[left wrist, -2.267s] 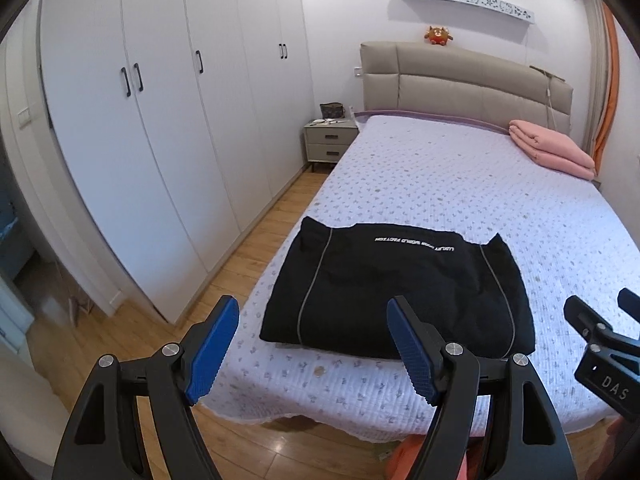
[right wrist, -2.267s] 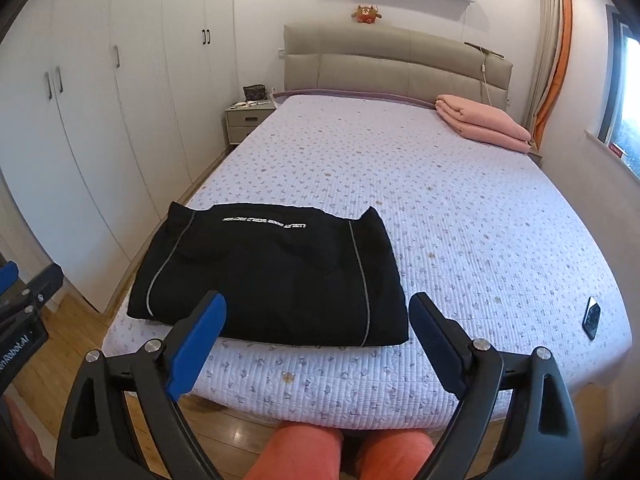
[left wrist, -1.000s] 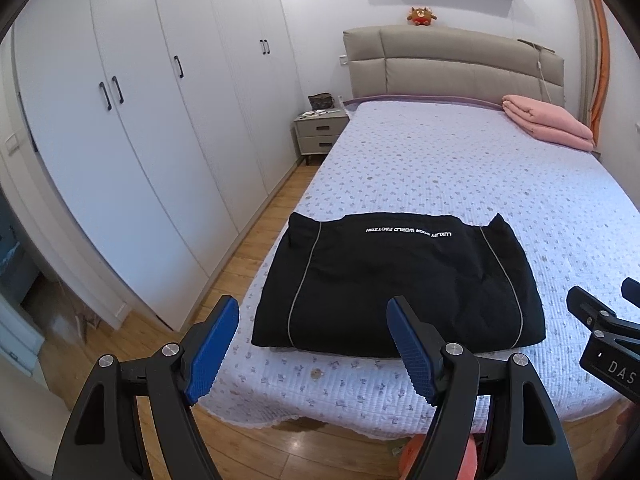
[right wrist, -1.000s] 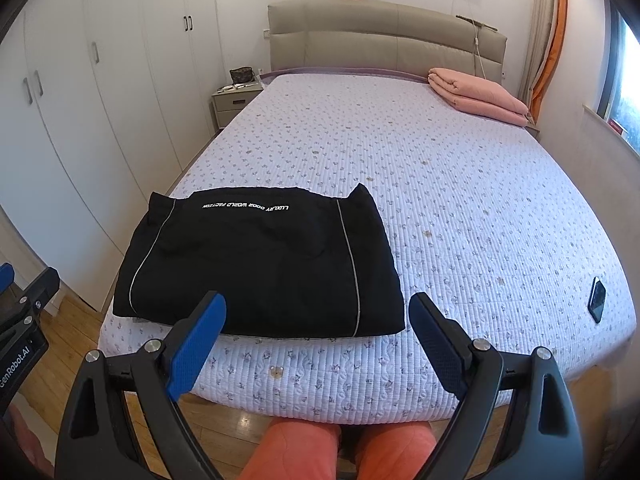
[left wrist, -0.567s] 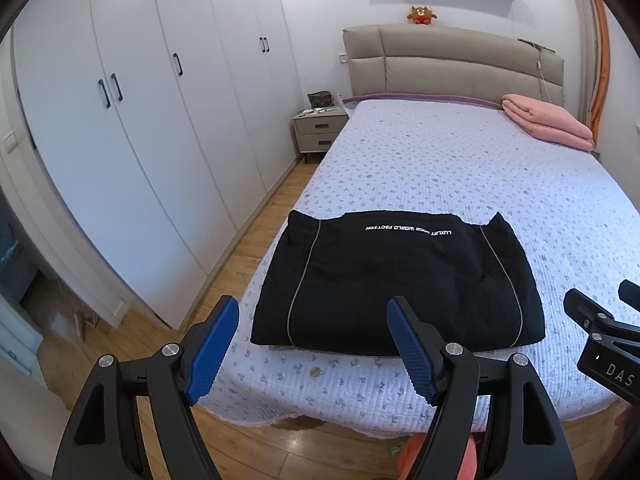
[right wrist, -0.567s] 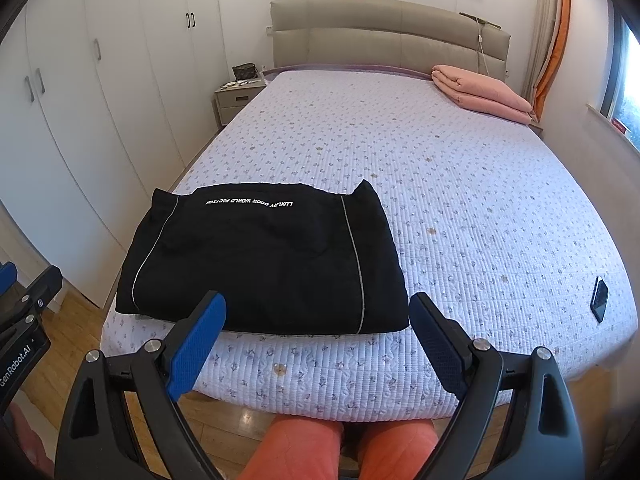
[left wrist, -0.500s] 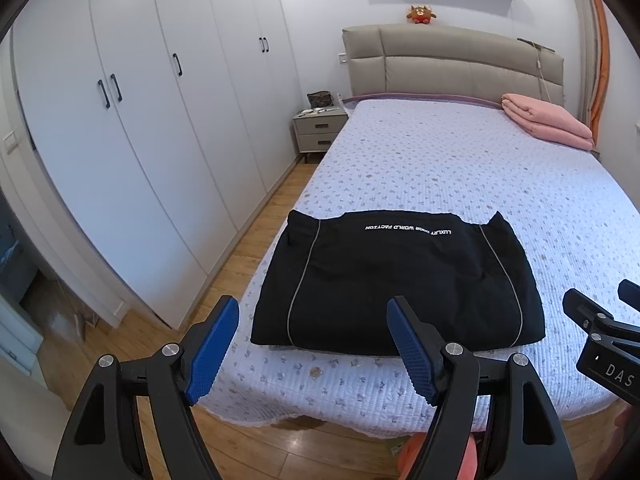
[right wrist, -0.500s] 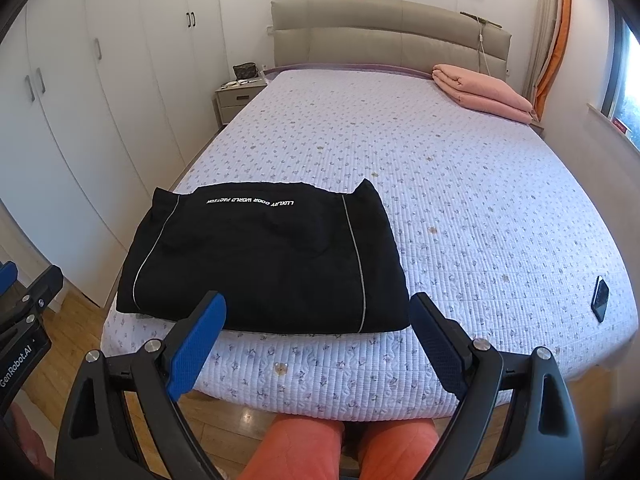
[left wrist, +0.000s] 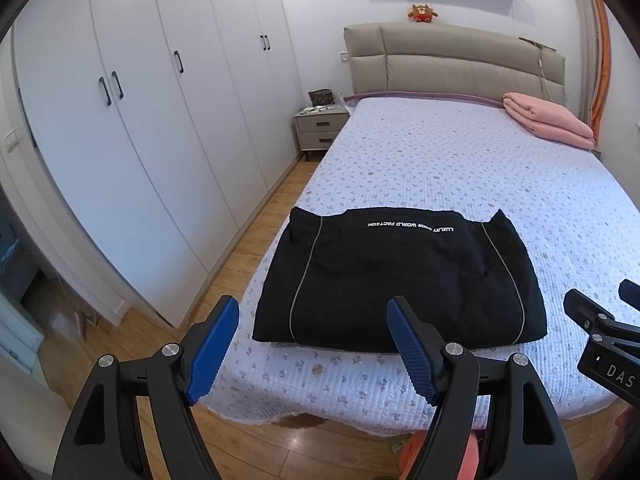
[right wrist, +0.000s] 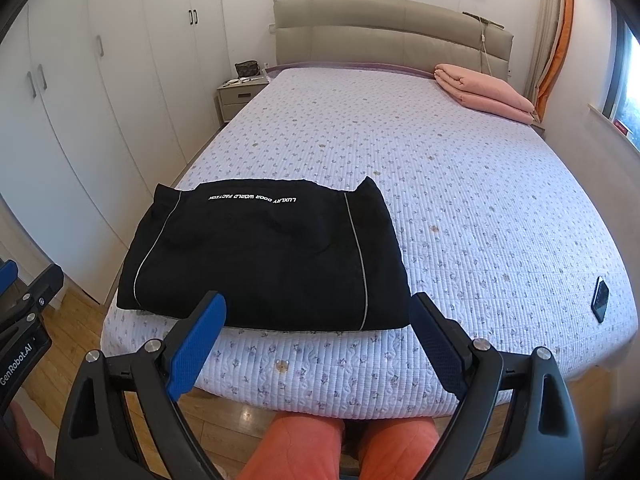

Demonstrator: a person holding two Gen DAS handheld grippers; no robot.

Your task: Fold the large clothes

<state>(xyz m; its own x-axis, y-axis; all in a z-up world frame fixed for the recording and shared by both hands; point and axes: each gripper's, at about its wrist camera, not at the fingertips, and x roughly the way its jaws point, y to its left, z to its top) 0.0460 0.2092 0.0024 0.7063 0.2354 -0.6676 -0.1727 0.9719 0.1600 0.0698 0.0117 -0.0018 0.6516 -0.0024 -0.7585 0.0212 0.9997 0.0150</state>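
At the foot of the bed (left wrist: 440,168), left wrist view: folded black garment (left wrist: 400,276) lies flat on the floral quilt near the bed's left-front corner, white lettering along its far edge, grey piping down both sides. Left gripper (left wrist: 312,344) hangs above the floor short of the bed edge, jaws spread wide w/ nothing between them; blue pads (left wrist: 212,344) apart from the fabric. Right gripper's black body (left wrist: 600,340) pokes in at the right edge. White wardrobe (left wrist: 140,120) runs along the left wall, nightstand (left wrist: 320,128) beside the headboard, folded pink blanket (left wrist: 548,120) at the far right of the bed, plush toy (left wrist: 422,12) atop the headboard. Right wrist view: right gripper (right wrist: 320,344) also wide open, holding nothing, fingertips just short of the garment's (right wrist: 264,256) near edge. Dark phone (right wrist: 600,298) lies on the quilt near the right edge, well apart from the garment. Person's orange-clad knees (right wrist: 340,448) show below. Left gripper's body (right wrist: 24,312) sits at the left edge.
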